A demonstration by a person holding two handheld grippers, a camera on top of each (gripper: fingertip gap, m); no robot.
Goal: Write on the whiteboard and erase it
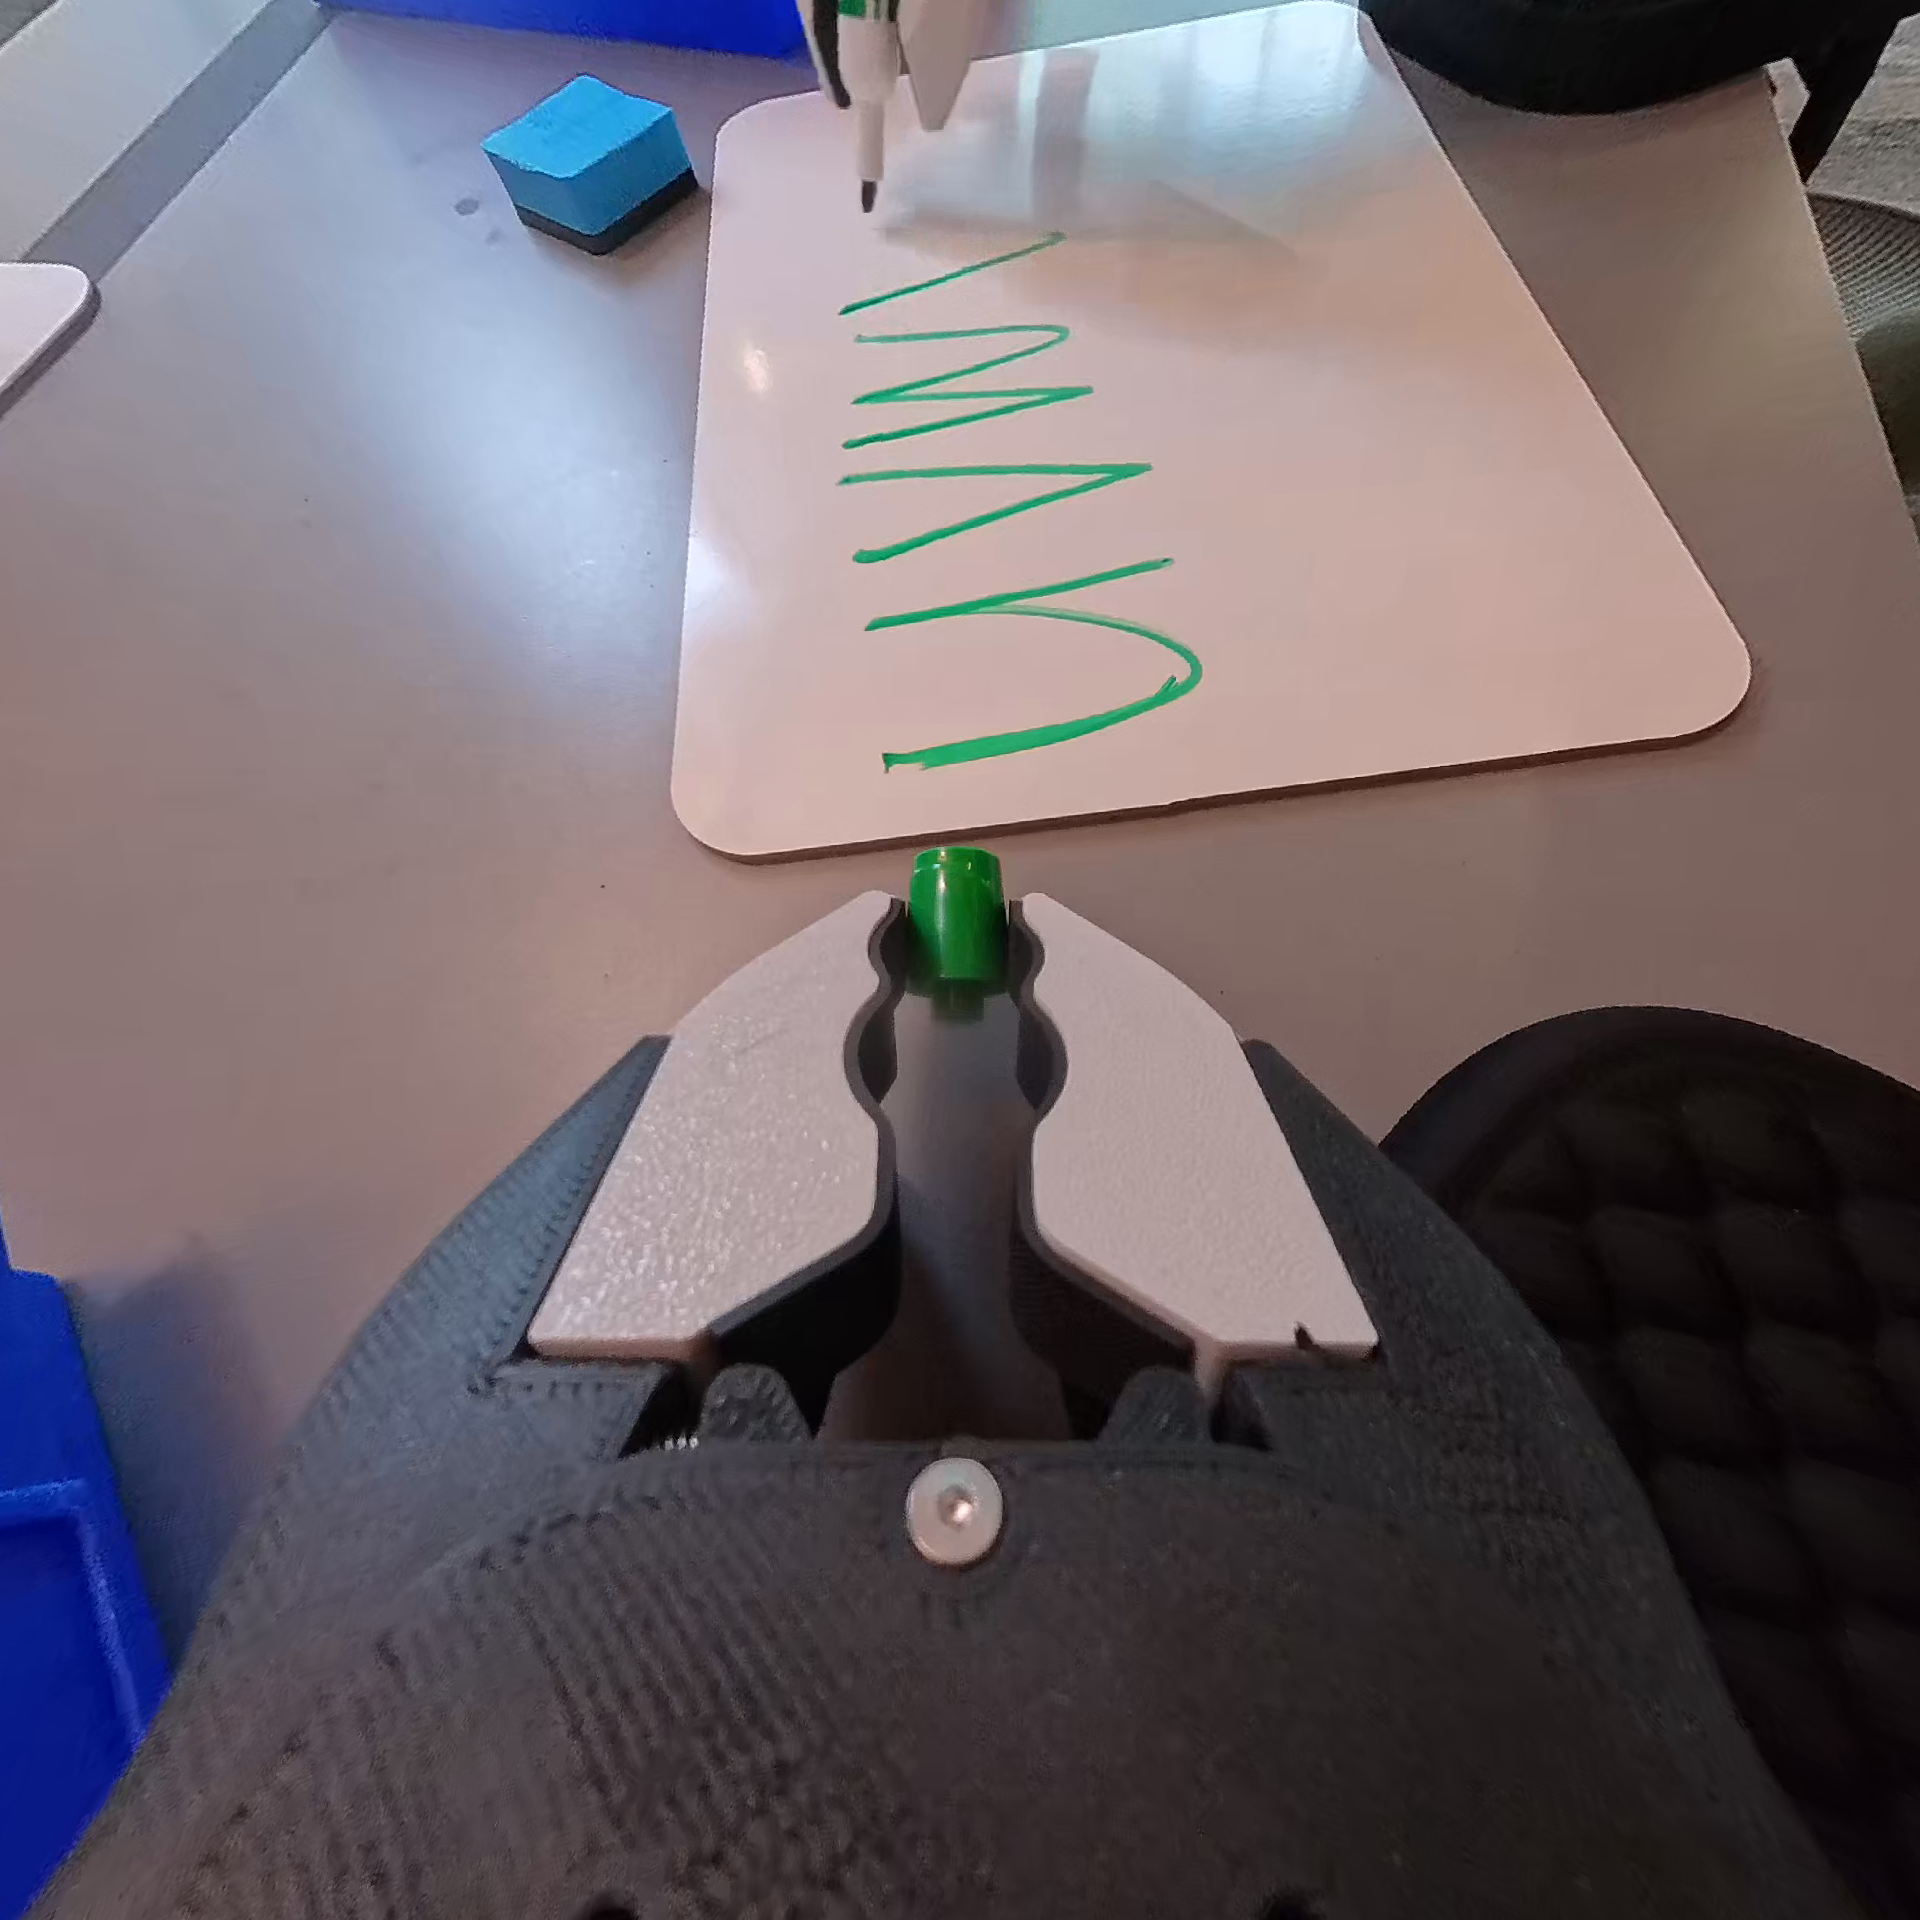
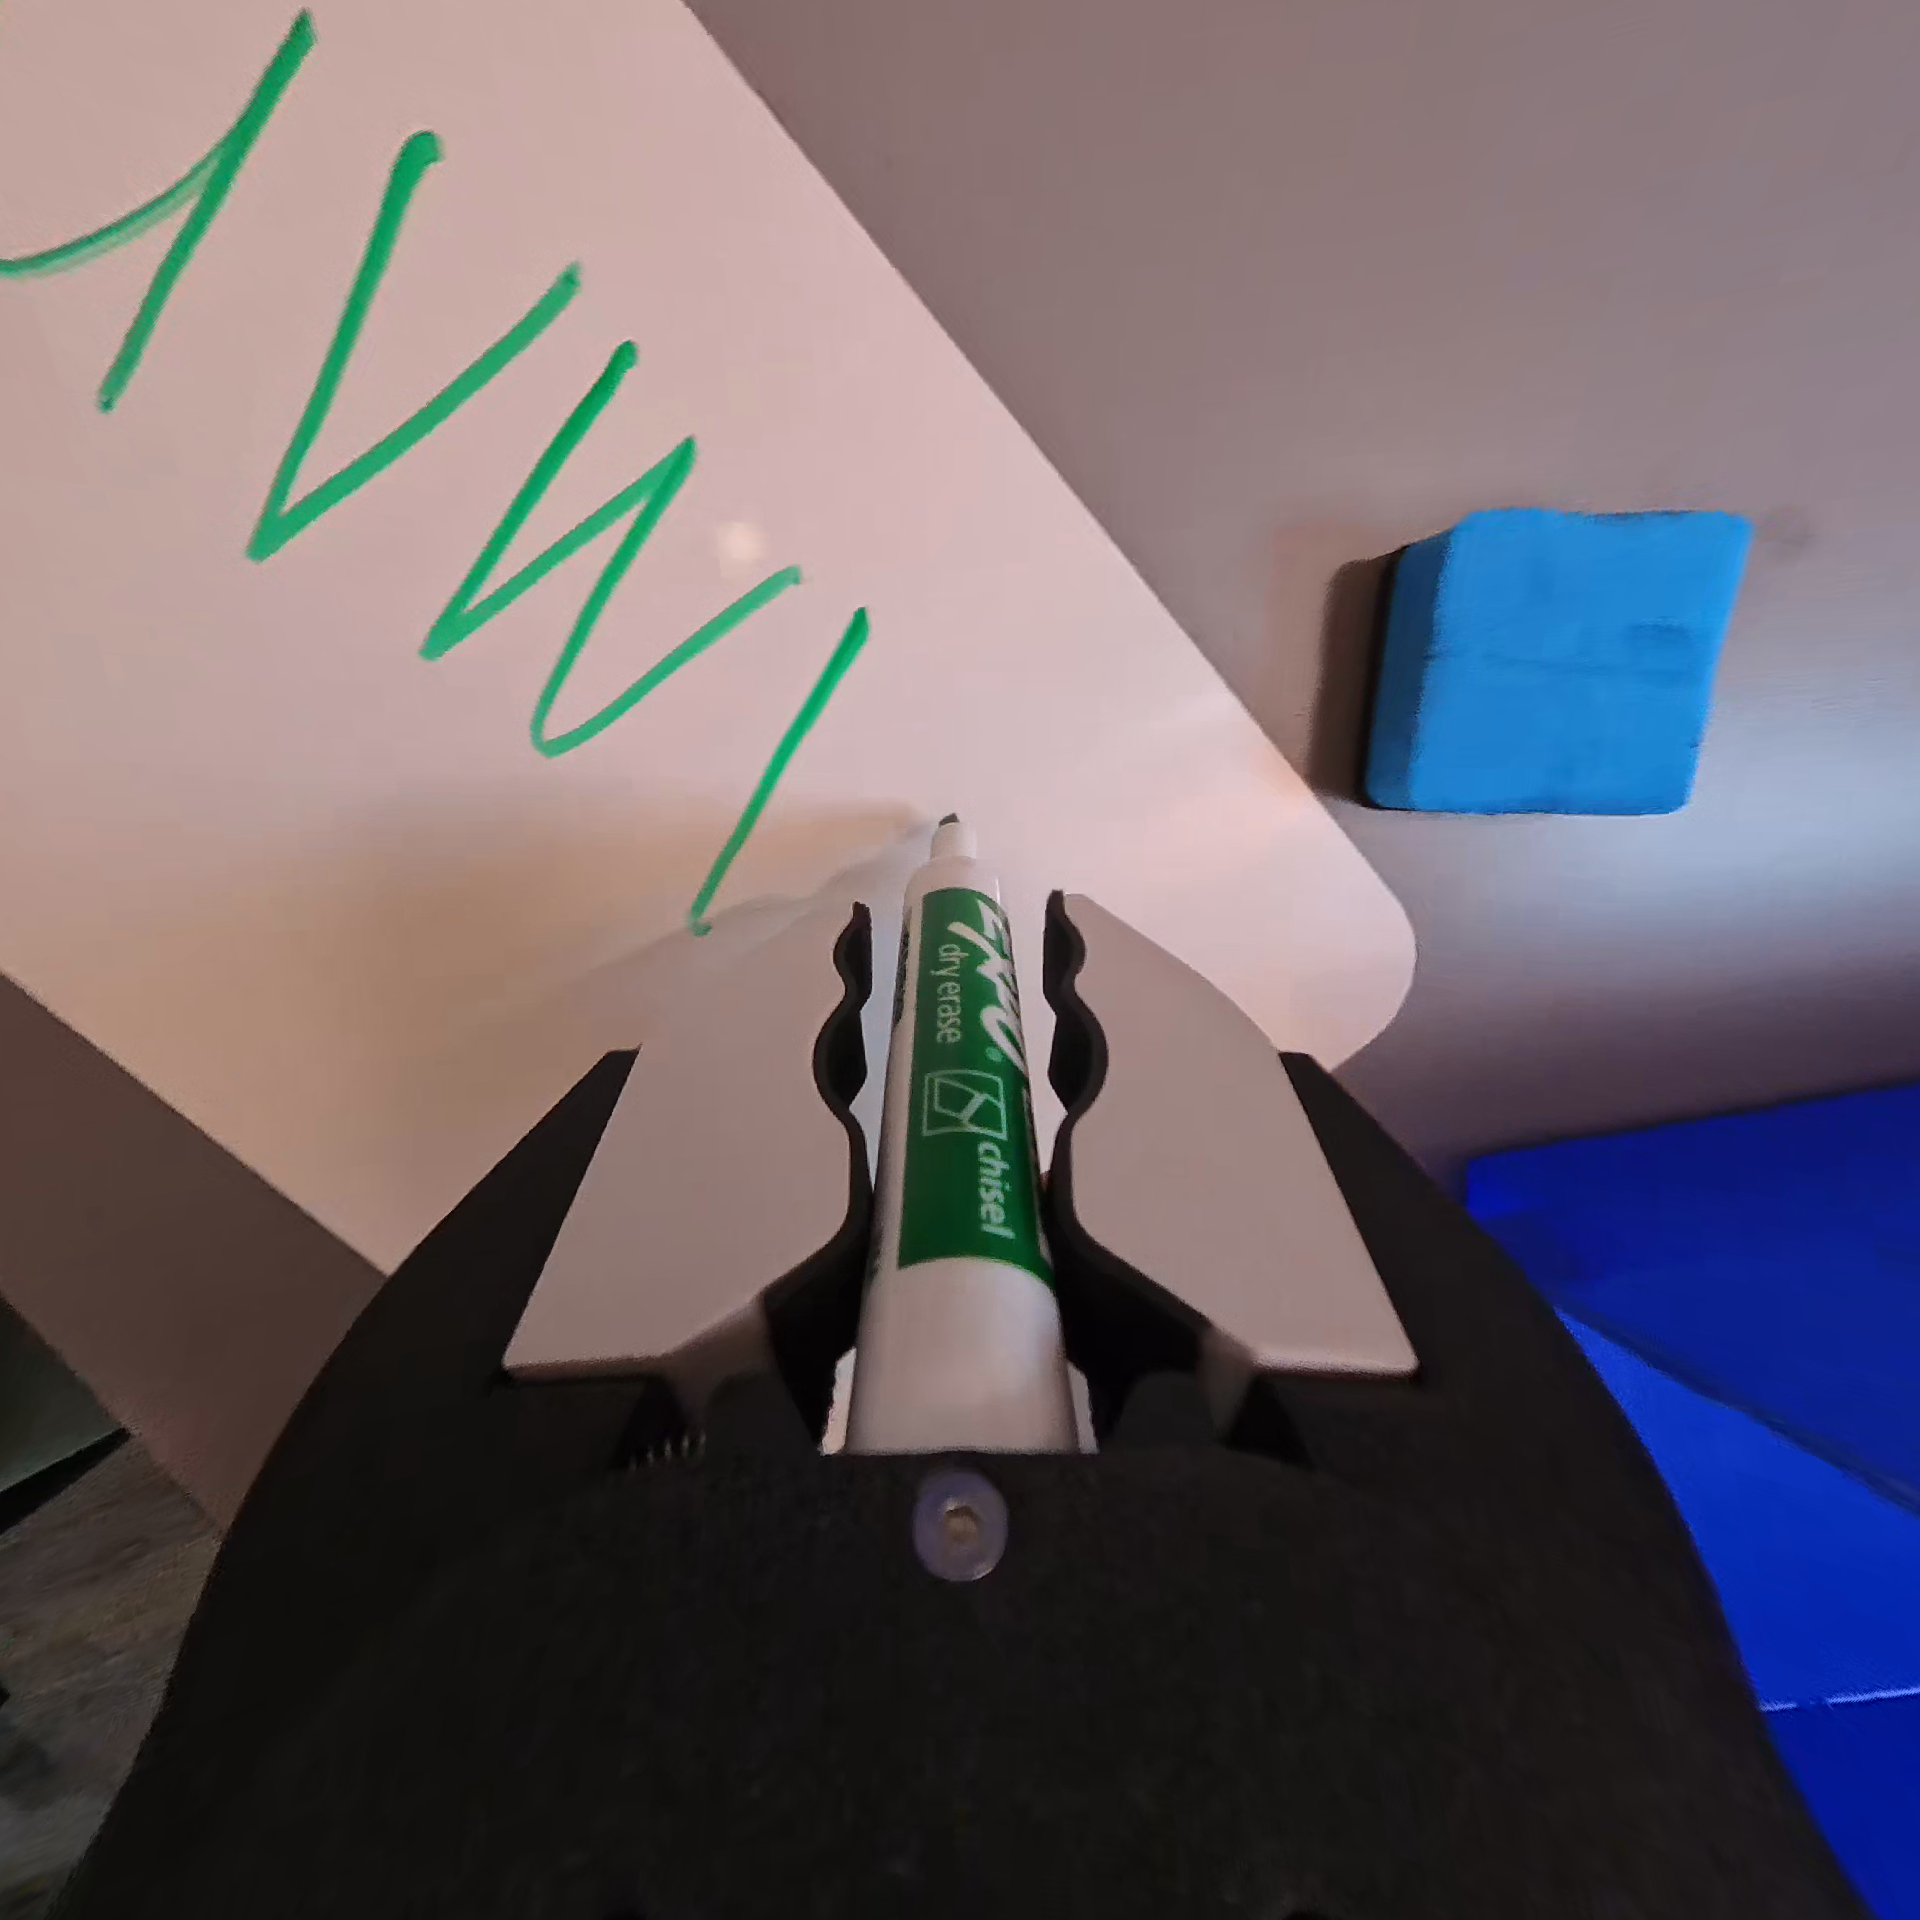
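Overall, we find a grey table (image 1: 343, 644) carrying the work, and we record it from left to right as the left wrist view shows it. Blue bins (image 1: 62, 1538) sit at the table's near-left edge and along its far edge. A blue eraser (image 1: 590, 156) with a dark underside lies on the table toward the far-left, just beside the whiteboard's (image 1: 1403, 499) far-left corner and apart from it. The whiteboard lies flat on the right half of the table, its right edge close to the table's right edge. A green zigzag line (image 1: 997, 499) runs down the board from its far end to its near end, closing in a loop near the near edge.

Our left gripper (image 1: 956, 914) is clenched on a green cap (image 1: 954, 914), held just short of the board's near edge; we cannot tell whether the cap touches the table. A dark woven cushion (image 1: 1683, 1299) sits at the near-right.

In the right wrist view, our right gripper (image 2: 951, 914) grasps the marker (image 2: 961, 1143), white with a green label, lying lengthwise between the jaws. Its tip points at the board close to the end of the last green stroke, near the corner nearest the eraser (image 2: 1558, 665). We cannot tell whether the tip touches the board.
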